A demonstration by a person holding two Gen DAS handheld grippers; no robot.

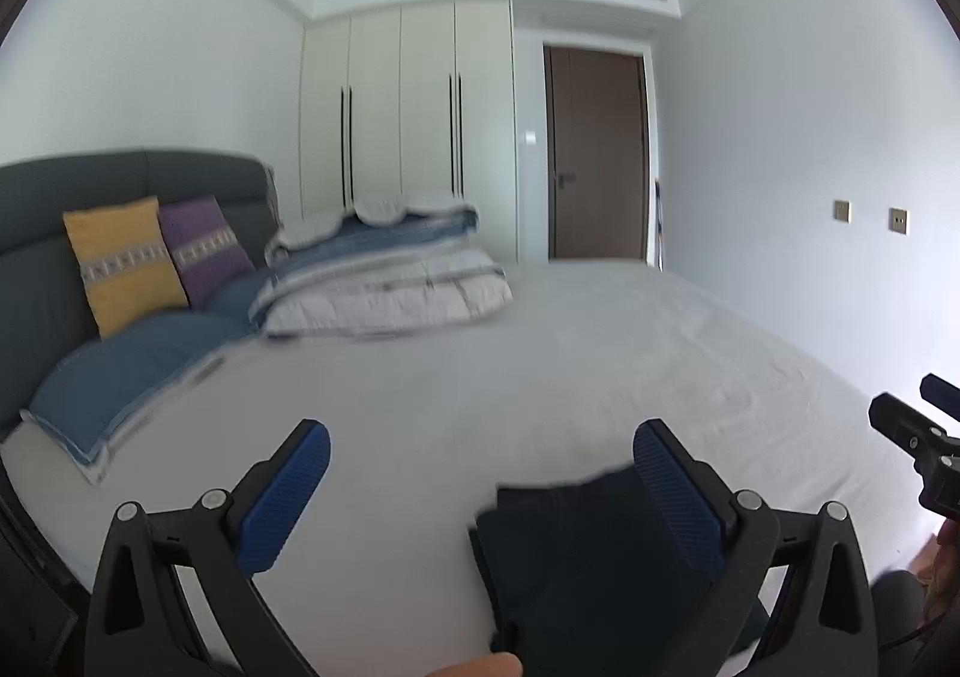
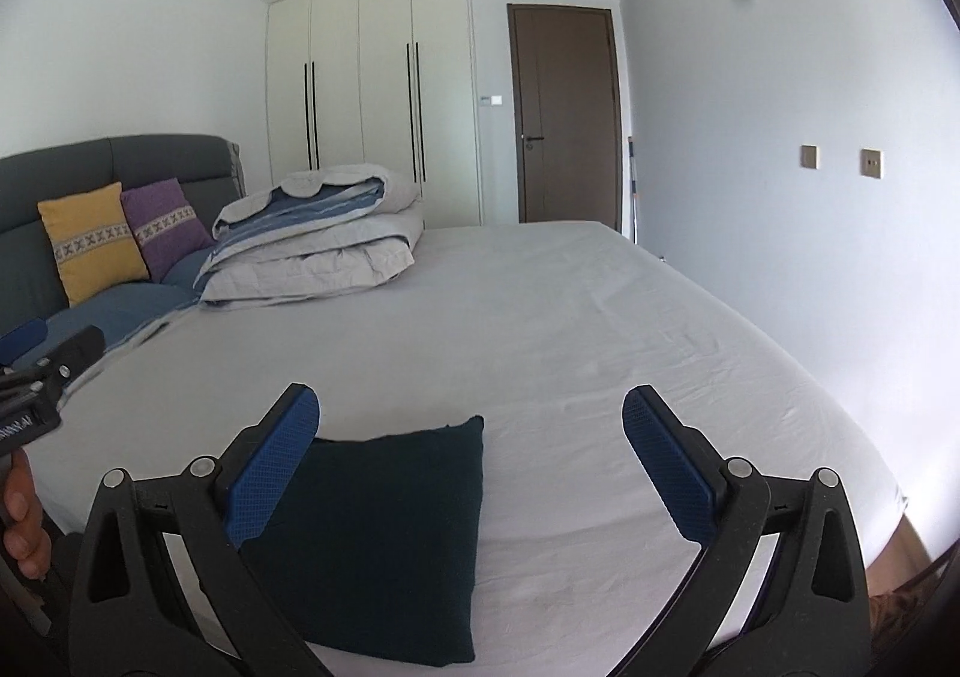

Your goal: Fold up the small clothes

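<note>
A small dark navy garment (image 2: 384, 533) lies folded into a flat rectangle on the grey bed sheet (image 2: 540, 329), near the bed's front edge. It also shows in the left wrist view (image 1: 588, 563), partly behind my right-hand finger. My left gripper (image 1: 480, 473) is open and empty, held above the sheet with the garment under its right side. My right gripper (image 2: 471, 431) is open and empty, with the garment under its left finger (image 2: 276, 467). Each gripper shows at the edge of the other's view: the right one (image 1: 918, 437), the left one (image 2: 42, 377).
A folded grey and blue duvet (image 2: 318, 245) sits at the head of the bed beside yellow (image 2: 90, 242) and purple (image 2: 165, 224) cushions and blue pillows (image 2: 120, 311). A dark headboard (image 2: 120, 161), white wardrobes (image 2: 372, 89) and a brown door (image 2: 567, 113) stand behind.
</note>
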